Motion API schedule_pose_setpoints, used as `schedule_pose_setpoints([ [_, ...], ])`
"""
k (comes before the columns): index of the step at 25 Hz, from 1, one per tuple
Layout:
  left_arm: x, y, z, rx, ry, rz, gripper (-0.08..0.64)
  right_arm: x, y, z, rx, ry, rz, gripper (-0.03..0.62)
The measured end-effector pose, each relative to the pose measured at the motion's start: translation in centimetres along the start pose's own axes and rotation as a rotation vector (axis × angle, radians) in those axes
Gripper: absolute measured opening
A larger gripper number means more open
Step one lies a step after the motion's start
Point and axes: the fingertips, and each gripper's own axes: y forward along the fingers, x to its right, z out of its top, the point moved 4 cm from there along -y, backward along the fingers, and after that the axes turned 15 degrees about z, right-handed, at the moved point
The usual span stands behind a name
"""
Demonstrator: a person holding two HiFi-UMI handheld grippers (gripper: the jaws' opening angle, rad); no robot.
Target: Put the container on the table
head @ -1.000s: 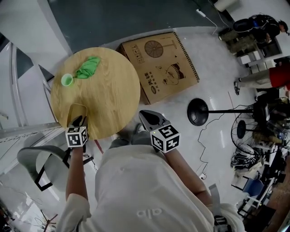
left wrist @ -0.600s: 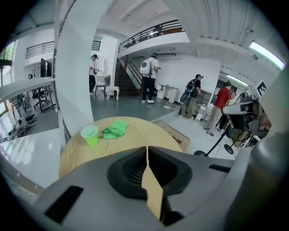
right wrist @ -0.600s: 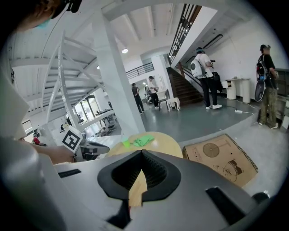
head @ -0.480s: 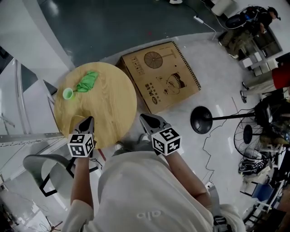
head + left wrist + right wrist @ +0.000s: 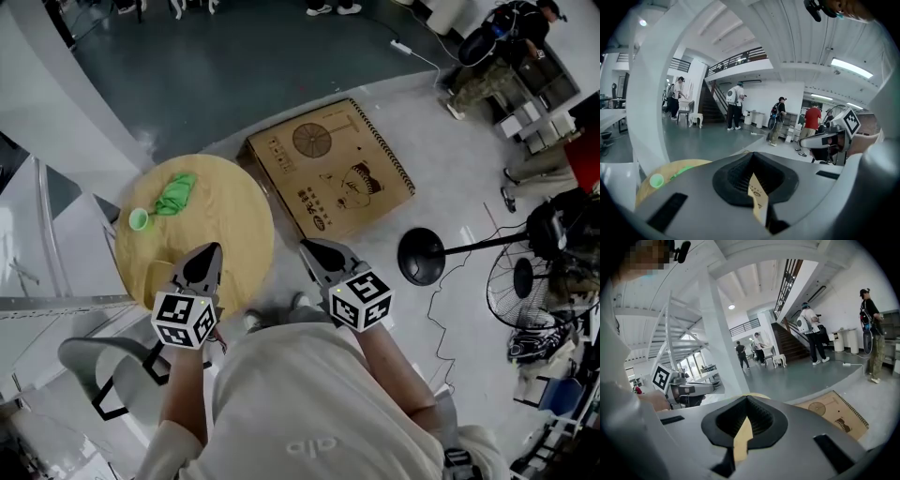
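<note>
A round wooden table [image 5: 234, 202] stands at the left of the head view. A pale container [image 5: 161, 273] rests near its front edge, faint against the wood. Just right of it is my left gripper [image 5: 210, 251], shut and holding nothing. My right gripper [image 5: 307, 247] hangs off the table's right side over the floor, also shut and empty. In the left gripper view the left gripper [image 5: 752, 159] has its jaws closed to a thin slit. The right gripper [image 5: 747, 401] looks the same in the right gripper view.
A green cloth [image 5: 175, 194] and a small green cup [image 5: 139, 219] lie at the table's far left. A printed cardboard box [image 5: 328, 167] lies flat on the floor beside the table, with a fan stand base [image 5: 420, 257] to its right. A grey chair [image 5: 89, 361] is at lower left. People stand far off.
My left gripper has come away from the container, which stays on the table, and now sits to its right. Both grippers have shifted slightly right and up in view.
</note>
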Motion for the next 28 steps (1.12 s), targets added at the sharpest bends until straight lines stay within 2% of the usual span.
schedule_pose_setpoints([
  [6, 4.6, 0.2, 3.0, 0.064, 0.003, -0.069, 0.017, 0.0, -3.2, 2.7, 0.060, -0.070, 0.017, 0.025],
  [14, 9.8, 0.7, 5.7, 0.124, 0.027, -0.184, 0.017, 0.1, -7.2, 4.9, 0.139, -0.116, 0.007, 0.025],
  [21, 12.2, 1.1, 7.1, 0.165, 0.039, -0.246, 0.017, 0.5, -9.3, 5.6, 0.160, -0.172, -0.022, 0.025],
  [28, 12.8, 2.0, 7.0, 0.154, 0.047, -0.270, 0.017, 1.1, -9.7, 5.2, 0.151, -0.167, -0.047, 0.026],
])
